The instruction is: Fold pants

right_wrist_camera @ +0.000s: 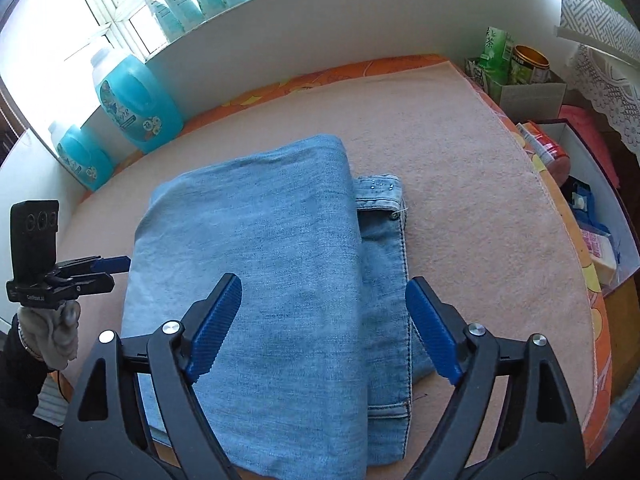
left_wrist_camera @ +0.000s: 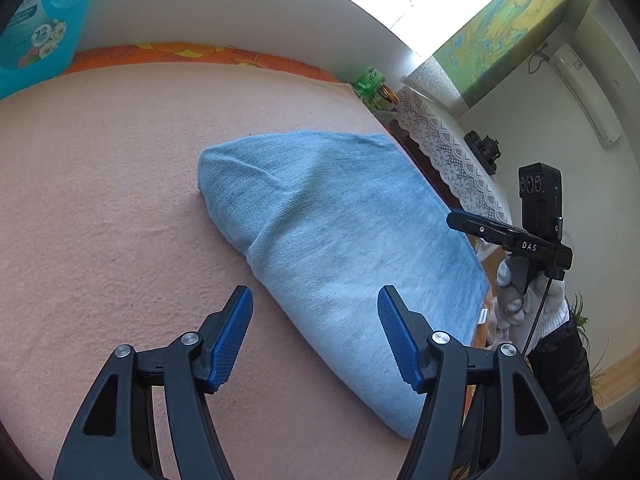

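Two fisheye views look down over a bed covered with a peach blanket (left_wrist_camera: pixel 100 200).

In the left wrist view, the left gripper (left_wrist_camera: pixel 316 296) fills the bottom of the frame, its two blue-padded fingers (left_wrist_camera: pixel 232 340) standing well apart with nothing between them. The fingertips hover above the blanket just beside the near edge of the pants (left_wrist_camera: pixel 340 240). The pants are light blue denim, folded into a thick bundle that runs from about 11 o'clock to 5 o'clock across the centre. At 3 o'clock, beyond the bed edge, a gloved hand (left_wrist_camera: pixel 524 300) holds the right gripper (left_wrist_camera: pixel 472 226) seen from the side; from this angle its opening cannot be judged. A blue detergent bottle (left_wrist_camera: pixel 36 20) stands at 10 o'clock.

In the right wrist view, the right gripper (right_wrist_camera: pixel 324 292) reaches up from 6 o'clock with its blue pads spread wide. The folded pants (right_wrist_camera: pixel 260 260) lie below and between them, but neither pad presses on the cloth. The top fold covers most of the bundle, and the waistband with its stitched seam (right_wrist_camera: pixel 384 200) peeks out at the fold's right edge, toward 2 o'clock. At 9 o'clock the left gripper (right_wrist_camera: pixel 116 266) shows from the side, held by a gloved hand (right_wrist_camera: pixel 56 332). More blue detergent bottles (right_wrist_camera: pixel 132 100) line the white ledge from 9 to 11 o'clock. Open boxes of packets and tins (right_wrist_camera: pixel 532 80) sit off the bed between 1 and 3 o'clock.
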`<state>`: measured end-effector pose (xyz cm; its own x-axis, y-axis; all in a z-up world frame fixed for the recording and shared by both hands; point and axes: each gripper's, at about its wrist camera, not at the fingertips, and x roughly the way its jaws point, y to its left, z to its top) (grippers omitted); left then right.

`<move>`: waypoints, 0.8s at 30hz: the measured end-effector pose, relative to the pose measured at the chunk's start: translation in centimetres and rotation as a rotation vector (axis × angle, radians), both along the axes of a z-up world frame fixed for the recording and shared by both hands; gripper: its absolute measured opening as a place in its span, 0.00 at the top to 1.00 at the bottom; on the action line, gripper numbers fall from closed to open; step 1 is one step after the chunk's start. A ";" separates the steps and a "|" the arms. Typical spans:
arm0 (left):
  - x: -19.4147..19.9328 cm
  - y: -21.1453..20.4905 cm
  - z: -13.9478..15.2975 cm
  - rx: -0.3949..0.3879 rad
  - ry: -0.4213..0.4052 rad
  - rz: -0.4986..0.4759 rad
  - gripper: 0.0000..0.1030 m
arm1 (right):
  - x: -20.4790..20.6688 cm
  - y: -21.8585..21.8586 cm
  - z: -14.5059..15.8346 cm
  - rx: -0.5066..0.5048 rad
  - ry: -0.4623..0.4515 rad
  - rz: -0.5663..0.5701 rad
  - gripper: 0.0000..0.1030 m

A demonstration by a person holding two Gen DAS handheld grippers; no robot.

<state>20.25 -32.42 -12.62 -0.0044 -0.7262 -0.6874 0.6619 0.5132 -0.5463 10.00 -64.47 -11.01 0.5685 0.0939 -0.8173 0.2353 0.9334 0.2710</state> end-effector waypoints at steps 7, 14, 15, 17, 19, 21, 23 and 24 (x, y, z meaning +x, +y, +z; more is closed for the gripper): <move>-0.9 -1.5 -0.9 0.119 -0.091 0.020 0.37 | 2.8 -1.3 -2.8 0.013 0.054 0.078 0.04; -1.3 -2.3 -1.2 0.135 -0.141 0.005 0.37 | 3.8 -1.6 -3.8 0.062 0.046 0.144 0.00; -1.3 -2.3 -1.3 0.137 -0.145 0.002 0.37 | 3.9 -1.4 -3.8 0.058 0.040 0.153 0.00; -1.4 -2.4 -1.4 0.139 -0.154 -0.003 0.37 | 4.0 -0.9 -3.7 0.053 0.032 0.171 0.07; -1.8 -2.2 -1.4 0.138 -0.167 -0.010 0.37 | 3.9 -0.7 -3.6 0.070 0.020 0.172 0.18; -1.9 -2.6 -1.4 0.138 -0.171 -0.017 0.37 | 3.7 -0.6 -3.5 0.090 0.011 0.164 0.26; -1.8 -2.9 -1.5 0.128 -0.166 -0.022 0.35 | 3.4 -0.2 -3.4 0.104 0.002 0.149 0.36; -1.8 -3.1 -1.6 0.119 -0.164 -0.023 0.32 | 3.2 0.0 -3.3 0.101 -0.003 0.133 0.40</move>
